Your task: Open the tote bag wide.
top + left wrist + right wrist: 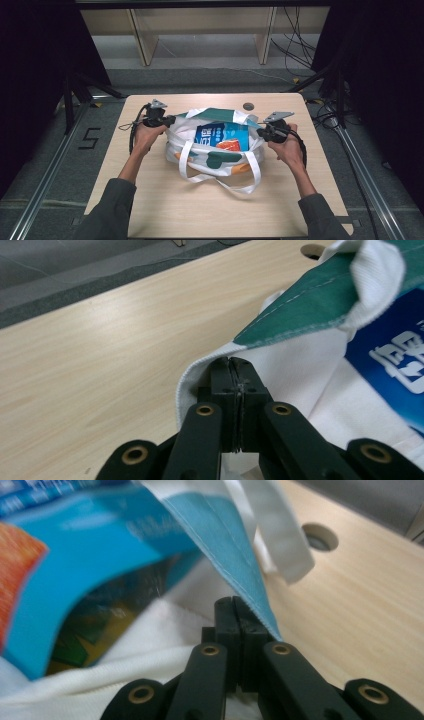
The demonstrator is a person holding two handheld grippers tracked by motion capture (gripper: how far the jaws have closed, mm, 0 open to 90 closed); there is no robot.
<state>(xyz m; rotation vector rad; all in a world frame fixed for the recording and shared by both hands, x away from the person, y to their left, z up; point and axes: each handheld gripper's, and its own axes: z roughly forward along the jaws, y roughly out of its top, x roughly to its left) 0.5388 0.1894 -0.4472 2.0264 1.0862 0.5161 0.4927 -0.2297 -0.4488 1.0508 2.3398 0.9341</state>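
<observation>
Both tongs, left (235, 390) and right (241, 630), clamped on opposite bag (220, 155) rims mid-table (150, 210).

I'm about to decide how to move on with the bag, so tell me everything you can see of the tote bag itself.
The tote bag looks like soft white cloth with green panels and long white strap handles that trail loose toward the person. It sits near the middle of the wooden table, its mouth held open. The left tool is shut on its white rim at one side, and the right tool on the rim opposite. Inside lie a blue printed package and an orange one.
</observation>
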